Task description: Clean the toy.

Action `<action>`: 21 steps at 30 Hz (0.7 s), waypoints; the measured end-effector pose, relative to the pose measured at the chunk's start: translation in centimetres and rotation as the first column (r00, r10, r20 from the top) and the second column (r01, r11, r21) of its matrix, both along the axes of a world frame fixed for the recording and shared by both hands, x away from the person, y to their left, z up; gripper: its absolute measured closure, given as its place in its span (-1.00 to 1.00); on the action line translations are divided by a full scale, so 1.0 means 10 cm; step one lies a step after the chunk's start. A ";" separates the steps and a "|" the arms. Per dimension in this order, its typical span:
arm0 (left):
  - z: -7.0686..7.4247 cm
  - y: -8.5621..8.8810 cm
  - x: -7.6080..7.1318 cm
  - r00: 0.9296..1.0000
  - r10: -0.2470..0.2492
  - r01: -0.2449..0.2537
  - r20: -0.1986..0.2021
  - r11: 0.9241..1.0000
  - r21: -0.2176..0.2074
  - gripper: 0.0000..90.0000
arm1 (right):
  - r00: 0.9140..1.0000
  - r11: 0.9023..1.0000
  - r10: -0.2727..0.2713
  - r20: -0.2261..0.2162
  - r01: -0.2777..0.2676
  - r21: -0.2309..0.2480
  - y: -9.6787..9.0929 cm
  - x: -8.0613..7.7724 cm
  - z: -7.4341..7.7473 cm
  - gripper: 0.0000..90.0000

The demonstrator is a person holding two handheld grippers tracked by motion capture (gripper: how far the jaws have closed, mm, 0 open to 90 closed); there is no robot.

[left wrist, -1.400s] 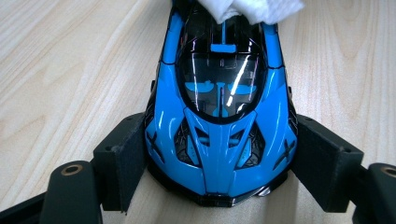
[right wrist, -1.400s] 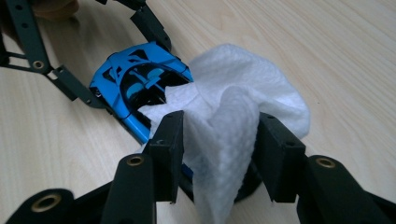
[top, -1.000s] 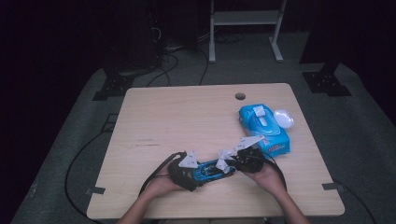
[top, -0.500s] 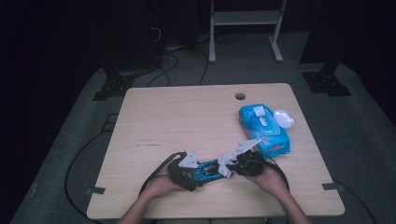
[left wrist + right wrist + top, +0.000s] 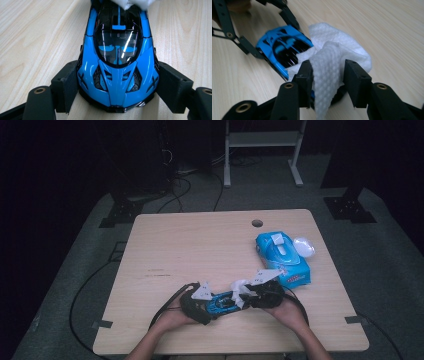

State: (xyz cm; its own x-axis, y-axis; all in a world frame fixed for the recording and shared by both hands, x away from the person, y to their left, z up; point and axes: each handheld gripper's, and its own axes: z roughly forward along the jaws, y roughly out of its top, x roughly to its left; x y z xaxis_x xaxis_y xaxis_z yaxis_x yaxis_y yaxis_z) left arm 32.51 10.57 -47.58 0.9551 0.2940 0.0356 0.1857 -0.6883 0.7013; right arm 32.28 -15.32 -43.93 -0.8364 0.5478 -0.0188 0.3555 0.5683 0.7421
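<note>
Dark room all around, with a light wooden table (image 5: 200, 250) lit up in the middle of the high view. Near its front edge a small blue and black toy sports car (image 5: 223, 303) sits between both hands; the left gripper (image 5: 207, 307) comes at it from the left, the right gripper (image 5: 250, 296) from the right with a crumpled white wet wipe (image 5: 239, 288). Further back on the right lies a blue wet-wipe pack (image 5: 282, 257) with its white lid flipped open.

Left gripper view: both black pads are pressed against the car's (image 5: 117, 57) sides near one end, so it's clamped tight, and the wipe (image 5: 132, 3) shows at the far end.

Right gripper view: the jaws have just been opening; the wipe (image 5: 329, 70) hangs between them, touching the left pad with a gap at the right one, draped over the car (image 5: 283, 48).
</note>
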 end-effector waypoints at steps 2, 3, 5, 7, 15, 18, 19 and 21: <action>0.00 0.00 0.00 1.000 -0.001 0.001 0.000 1.000 0.002 -0.44 | 1.000 1.000 -0.011 0.011 0.011 -0.001 0.07 0.02 -0.06 0.33; 0.00 0.00 0.00 1.000 -0.001 0.001 -0.002 1.000 0.003 -0.44 | 1.000 1.000 -0.006 0.008 0.006 0.000 0.10 0.03 -0.08 0.40; 0.00 0.01 0.00 1.000 0.000 0.000 -0.004 1.000 0.001 -0.44 | 1.000 0.999 0.018 -0.025 -0.017 0.046 0.09 0.05 -0.10 0.68; 0.00 0.00 0.00 1.000 -0.003 0.003 -0.001 1.000 0.001 -0.44 | 0.999 0.999 0.026 -0.040 -0.024 0.044 0.07 0.06 -0.09 0.79; 0.00 0.00 0.01 1.000 -0.003 0.003 -0.002 1.000 -0.001 -0.44 | 0.998 0.999 0.016 -0.063 -0.018 -0.035 -0.24 -0.01 0.05 0.85; -0.01 0.00 0.01 1.000 -0.001 0.001 -0.005 1.000 -0.005 -0.44 | 0.996 0.999 0.039 -0.077 -0.041 -0.024 -0.17 -0.04 0.03 0.85; -0.01 0.00 0.01 1.000 -0.001 0.001 -0.005 1.000 -0.006 -0.44 | 0.995 0.998 0.058 -0.081 -0.060 -0.024 -0.11 -0.05 0.01 0.85; -0.01 0.00 0.01 1.000 0.003 -0.003 -0.008 1.000 -0.010 -0.44 | 0.991 0.995 0.099 -0.088 -0.101 -0.019 0.05 -0.08 -0.04 0.85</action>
